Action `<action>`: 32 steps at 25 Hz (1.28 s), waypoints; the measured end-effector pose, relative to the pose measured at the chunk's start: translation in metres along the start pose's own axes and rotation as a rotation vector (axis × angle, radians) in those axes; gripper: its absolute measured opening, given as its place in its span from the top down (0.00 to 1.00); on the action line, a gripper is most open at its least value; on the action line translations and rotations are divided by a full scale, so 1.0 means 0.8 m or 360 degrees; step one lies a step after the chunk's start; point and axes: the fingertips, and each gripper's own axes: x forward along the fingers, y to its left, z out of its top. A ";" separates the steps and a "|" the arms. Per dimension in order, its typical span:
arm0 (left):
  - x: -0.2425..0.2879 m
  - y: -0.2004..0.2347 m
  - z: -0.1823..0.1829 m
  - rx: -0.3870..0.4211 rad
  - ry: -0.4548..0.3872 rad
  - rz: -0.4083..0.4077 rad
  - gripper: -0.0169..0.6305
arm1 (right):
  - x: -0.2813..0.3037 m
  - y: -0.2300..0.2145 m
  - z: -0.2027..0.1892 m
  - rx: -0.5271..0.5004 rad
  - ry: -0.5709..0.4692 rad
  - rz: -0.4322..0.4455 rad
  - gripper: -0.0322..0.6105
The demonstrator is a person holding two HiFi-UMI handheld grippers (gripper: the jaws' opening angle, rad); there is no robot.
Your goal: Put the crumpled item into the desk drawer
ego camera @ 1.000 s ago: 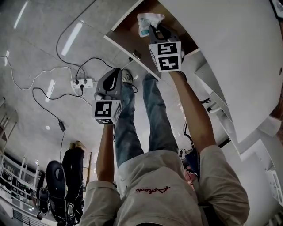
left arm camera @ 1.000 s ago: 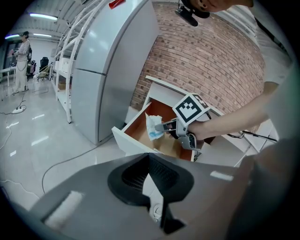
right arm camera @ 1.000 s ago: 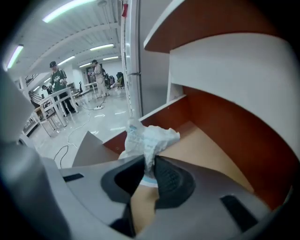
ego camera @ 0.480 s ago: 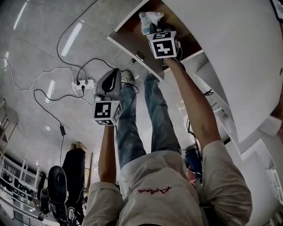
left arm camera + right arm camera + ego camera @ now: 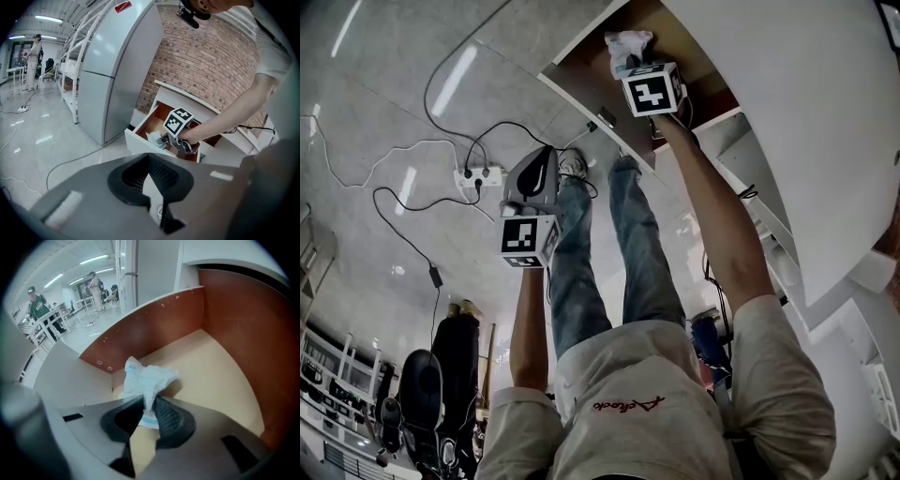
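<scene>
The crumpled item [image 5: 147, 378] is a white wad with a bit of blue print. My right gripper [image 5: 149, 404] is shut on its lower end and holds it just above the pale floor of the open desk drawer [image 5: 215, 366]. The head view shows the same wad [image 5: 628, 44] inside the brown drawer [image 5: 581, 70], with the right gripper [image 5: 631, 64] reaching in from the near side. The left gripper view also shows the wad [image 5: 153, 138] in the drawer behind its white front [image 5: 140, 143]. My left gripper [image 5: 149, 157] hangs away from the drawer, jaws together on nothing.
A white desk top [image 5: 806, 122] lies over the drawer. A grey fridge [image 5: 112, 79] and a brick wall [image 5: 211, 61] stand beside the desk. A power strip [image 5: 478, 173] with cables lies on the floor. Another person [image 5: 455, 347] stands behind.
My right gripper has carried the crumpled item farther into the drawer. The left gripper has stayed about where it was.
</scene>
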 end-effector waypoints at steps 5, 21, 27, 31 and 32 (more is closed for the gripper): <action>-0.005 0.000 0.001 0.0013 -0.0011 0.0006 0.96 | 0.004 0.005 -0.007 0.0025 0.0013 0.0039 0.84; -0.004 -0.011 0.008 0.0036 -0.0033 -0.0013 0.96 | -0.056 0.016 0.034 -0.0058 -0.0287 0.0015 0.79; -0.007 -0.016 0.015 0.0034 -0.0047 -0.0011 0.96 | -0.100 0.024 0.036 0.0016 -0.0477 -0.0014 0.88; -0.015 -0.018 0.022 0.0049 -0.0049 -0.0001 0.96 | -0.136 0.036 0.030 0.0019 -0.0577 0.0028 0.93; -0.018 -0.019 0.025 0.0055 -0.0053 0.0002 0.96 | -0.147 0.039 0.030 0.0013 -0.0605 0.0040 0.93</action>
